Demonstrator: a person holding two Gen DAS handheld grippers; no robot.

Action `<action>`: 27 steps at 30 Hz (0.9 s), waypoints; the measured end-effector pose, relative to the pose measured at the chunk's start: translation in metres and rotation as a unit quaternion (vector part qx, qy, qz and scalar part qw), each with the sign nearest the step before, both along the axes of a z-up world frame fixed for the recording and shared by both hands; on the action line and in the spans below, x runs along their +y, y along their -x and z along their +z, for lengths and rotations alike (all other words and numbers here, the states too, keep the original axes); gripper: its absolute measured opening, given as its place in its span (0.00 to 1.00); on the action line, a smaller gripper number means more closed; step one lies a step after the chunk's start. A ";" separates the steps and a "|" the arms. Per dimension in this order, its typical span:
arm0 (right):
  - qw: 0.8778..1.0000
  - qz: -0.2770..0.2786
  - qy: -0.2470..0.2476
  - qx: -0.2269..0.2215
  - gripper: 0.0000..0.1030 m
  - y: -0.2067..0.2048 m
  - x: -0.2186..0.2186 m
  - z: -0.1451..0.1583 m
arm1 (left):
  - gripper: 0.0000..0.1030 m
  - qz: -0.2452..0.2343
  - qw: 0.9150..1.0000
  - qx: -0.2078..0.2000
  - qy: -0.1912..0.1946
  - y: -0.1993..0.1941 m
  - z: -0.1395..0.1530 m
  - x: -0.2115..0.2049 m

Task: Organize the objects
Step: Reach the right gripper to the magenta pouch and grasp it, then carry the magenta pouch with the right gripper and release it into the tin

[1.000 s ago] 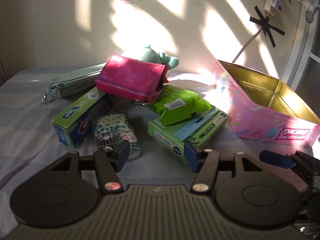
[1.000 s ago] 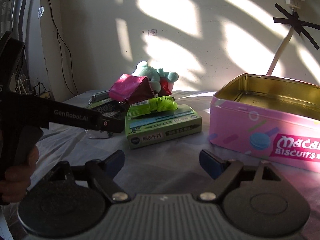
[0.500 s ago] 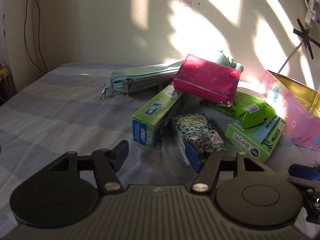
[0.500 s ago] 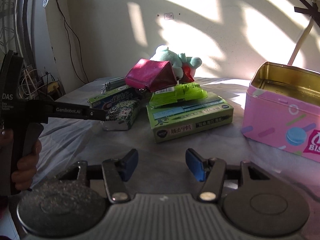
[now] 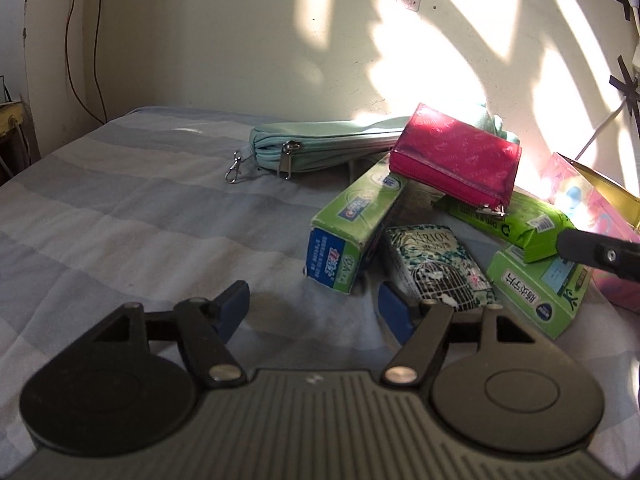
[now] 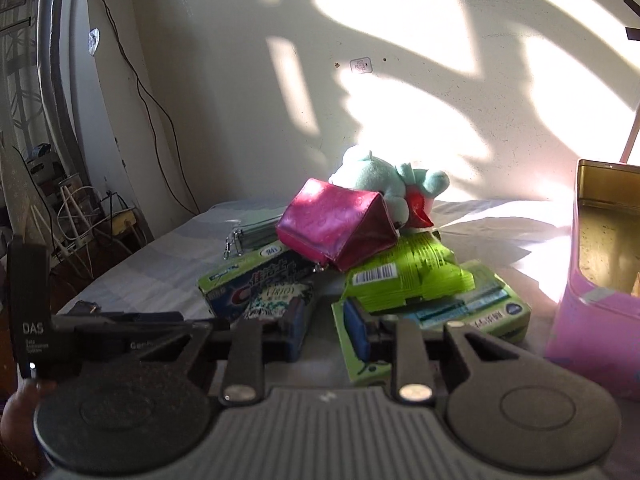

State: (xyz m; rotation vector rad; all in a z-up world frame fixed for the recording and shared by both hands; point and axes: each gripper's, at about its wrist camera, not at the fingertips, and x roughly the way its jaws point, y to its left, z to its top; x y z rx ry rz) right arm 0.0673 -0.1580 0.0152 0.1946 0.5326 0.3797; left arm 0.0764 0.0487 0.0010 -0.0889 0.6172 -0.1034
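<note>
While my left gripper (image 5: 314, 312) has just been opening, nothing between its pads, I'd centre it on the floral tissue pack (image 5: 438, 266) just ahead in the pile beside the pink biscuit tin (image 6: 600, 304). Right gripper (image 6: 326, 330) has been closing, nearly together, empty.

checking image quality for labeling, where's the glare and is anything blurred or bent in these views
Left wrist view: sun blows out the wall and the pink tin; fisheye curves the edges. Right wrist view: glare behind the plush toy, the dim left side slightly soft.
</note>
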 end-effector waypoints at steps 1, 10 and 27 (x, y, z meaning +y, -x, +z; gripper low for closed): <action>1.000 -0.002 -0.004 0.002 0.26 -0.007 0.001 0.000 | 0.71 0.000 1.000 0.000 0.002 0.000 0.000 0.001; 0.998 -0.031 -0.058 0.025 0.30 -0.068 -0.006 -0.003 | 0.73 -0.004 1.000 -0.003 0.027 -0.001 -0.001 0.007; 0.992 0.049 -0.092 0.073 0.09 0.074 -0.065 -0.014 | 0.72 -0.148 0.979 -0.101 0.099 0.031 0.019 -0.006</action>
